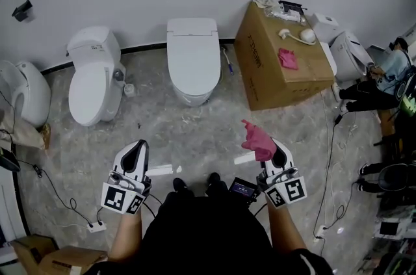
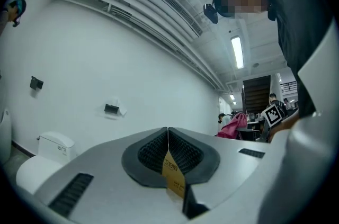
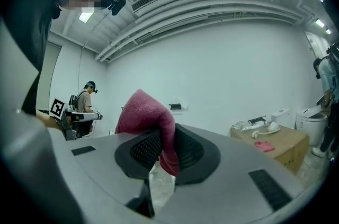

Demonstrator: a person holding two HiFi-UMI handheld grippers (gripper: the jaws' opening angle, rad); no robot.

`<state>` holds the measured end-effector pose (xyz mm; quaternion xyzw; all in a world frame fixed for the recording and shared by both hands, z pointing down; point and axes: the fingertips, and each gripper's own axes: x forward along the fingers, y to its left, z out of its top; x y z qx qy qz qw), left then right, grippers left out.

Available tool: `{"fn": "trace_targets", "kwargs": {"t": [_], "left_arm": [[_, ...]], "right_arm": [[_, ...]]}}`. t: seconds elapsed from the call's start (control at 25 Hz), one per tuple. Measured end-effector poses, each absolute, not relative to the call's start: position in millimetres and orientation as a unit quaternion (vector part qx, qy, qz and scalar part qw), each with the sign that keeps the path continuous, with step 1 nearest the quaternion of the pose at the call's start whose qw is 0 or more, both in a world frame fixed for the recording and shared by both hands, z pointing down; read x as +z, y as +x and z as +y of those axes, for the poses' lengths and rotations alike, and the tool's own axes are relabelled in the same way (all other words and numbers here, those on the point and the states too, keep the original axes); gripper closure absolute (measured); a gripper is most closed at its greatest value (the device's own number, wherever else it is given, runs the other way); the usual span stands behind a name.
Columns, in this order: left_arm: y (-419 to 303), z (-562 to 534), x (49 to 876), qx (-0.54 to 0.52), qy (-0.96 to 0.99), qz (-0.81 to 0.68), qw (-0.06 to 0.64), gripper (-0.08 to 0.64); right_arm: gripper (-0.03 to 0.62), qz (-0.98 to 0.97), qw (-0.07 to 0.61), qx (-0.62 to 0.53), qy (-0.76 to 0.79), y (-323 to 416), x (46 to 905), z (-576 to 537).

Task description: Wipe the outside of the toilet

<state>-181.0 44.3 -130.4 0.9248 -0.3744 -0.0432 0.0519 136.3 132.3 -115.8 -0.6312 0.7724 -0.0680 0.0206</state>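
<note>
Straight ahead in the head view, the middle toilet (image 1: pixel 193 59) is standing against the wall, well apart from the pink cloth (image 1: pixel 259 140). Left gripper view: the left hand-held gripper (image 2: pixel 168 132) is pressing its jaws together, empty. Right gripper view: the right hand-held gripper (image 3: pixel 163 139) is clamping the cloth.

Print on cardboard box (image 1: pixel 255 62), yellow tag (image 2: pixel 172 171): unreadable.

Toilet (image 1: pixel 193 59), left of cardboard box (image 1: pixel 279 65): white. Cardboard box: brown. Cloth (image 1: pixel 259 140), below box: pink. Floor (image 1: pixel 214 130), around box: grey, marbled. Left gripper (image 1: pixel 138 149): white, with black-and-white square markers.
</note>
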Motion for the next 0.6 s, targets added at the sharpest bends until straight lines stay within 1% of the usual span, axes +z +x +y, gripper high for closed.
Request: {"fn": "trace_targets", "kwargs": {"t": [0.28, 0.48, 0.6], "left_arm": [[-144.7, 69.3, -99.1, 0.007, 0.920, -0.390, 0.041, 0.543], [-137.6, 65.8, -102.8, 0.000, 0.908, -0.413, 0.062, 0.543], [-126.7, 63.7, -102.7, 0.001, 0.911, -0.409, 0.061, 0.543]], "right_arm": [[0.520, 0.798, 0.023, -0.078, -0.597, 129.3, -92.9, 123.6], [0.520, 0.816, 0.027, -0.073, -0.573, 125.1, -86.2, 113.3], [0.520, 0.820, 0.033, -0.079, -0.566, 129.7, -83.8, 114.8]]}}
